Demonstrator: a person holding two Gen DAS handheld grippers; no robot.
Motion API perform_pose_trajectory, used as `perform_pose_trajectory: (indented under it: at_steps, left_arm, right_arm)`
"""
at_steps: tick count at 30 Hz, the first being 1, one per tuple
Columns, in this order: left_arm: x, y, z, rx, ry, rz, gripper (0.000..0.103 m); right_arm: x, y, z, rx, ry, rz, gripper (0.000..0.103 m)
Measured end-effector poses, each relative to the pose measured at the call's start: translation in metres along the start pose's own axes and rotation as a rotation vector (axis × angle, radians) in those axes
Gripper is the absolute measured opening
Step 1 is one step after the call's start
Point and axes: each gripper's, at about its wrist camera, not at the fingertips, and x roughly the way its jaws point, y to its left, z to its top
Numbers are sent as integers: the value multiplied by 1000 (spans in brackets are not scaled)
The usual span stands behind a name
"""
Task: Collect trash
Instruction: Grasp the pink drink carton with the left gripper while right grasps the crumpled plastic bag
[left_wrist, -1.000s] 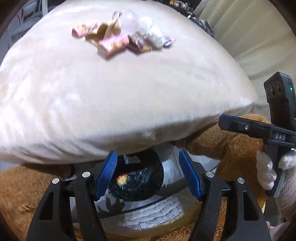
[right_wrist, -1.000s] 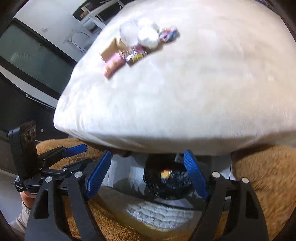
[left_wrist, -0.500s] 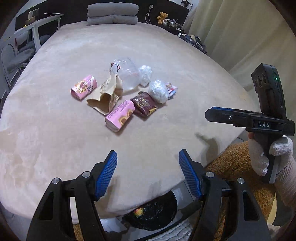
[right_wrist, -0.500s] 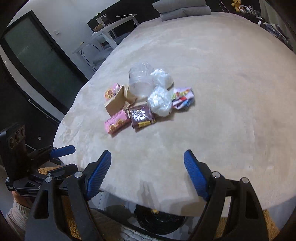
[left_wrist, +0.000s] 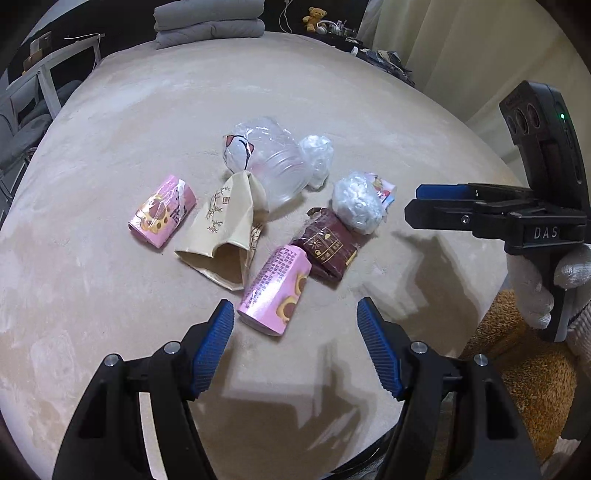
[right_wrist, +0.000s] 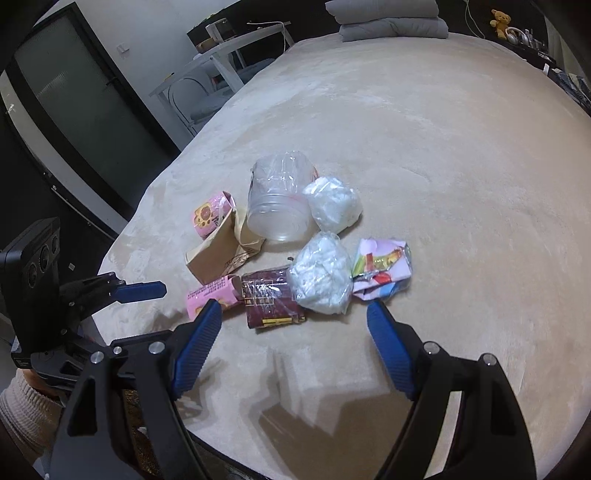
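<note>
With both grippers hanging over the near edge of the bed (left_wrist: 110, 122), nothing has been picked up yet, so the step in hand looks like the first grab from the pile of trash. The left gripper (left_wrist: 295, 314) has its jaws spread wide and empty, and the nearest pink packet (left_wrist: 275, 291) lies just beyond them, between the tips. The right gripper (right_wrist: 295, 314) is equally wide and empty, with the dark red packet (right_wrist: 271, 299) just ahead of it and a crumpled clear bag (right_wrist: 321, 275) touching that packet on the right.

I would judge the pink packet the easiest start: bring the left gripper down so the jaws close across its short width, not its length, and press lightly into the soft cover so the lower finger gets under an edge. The right gripper should take the dark red packet by its near end, keeping clear of the clear bag so it is not dragged along.

Farther back lie a tan paper bag (left_wrist: 225, 236), another pink packet (left_wrist: 160, 212) at the left, a colourful wrapper (right_wrist: 382, 269) at the right, a clear plastic cup (right_wrist: 279, 203) on its side and a second clear bag (right_wrist: 332, 203). These light, crinkly pieces may slip; pinch a fold firmly.
</note>
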Motion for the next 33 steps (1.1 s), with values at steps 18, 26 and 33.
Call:
perform_pose_trajectory:
  at_steps: [18, 26, 33]
  left_arm:
    - [53, 20, 9, 32, 118, 5, 51]
    - [53, 16, 8, 41, 103, 24, 40]
    - [45, 15, 0, 18, 92, 23, 38]
  right_arm:
    - [48, -4, 18, -100, 72, -11, 65]
    - [54, -1, 16, -101, 93, -32, 50]
    - [43, -2, 10, -86, 76, -21, 48]
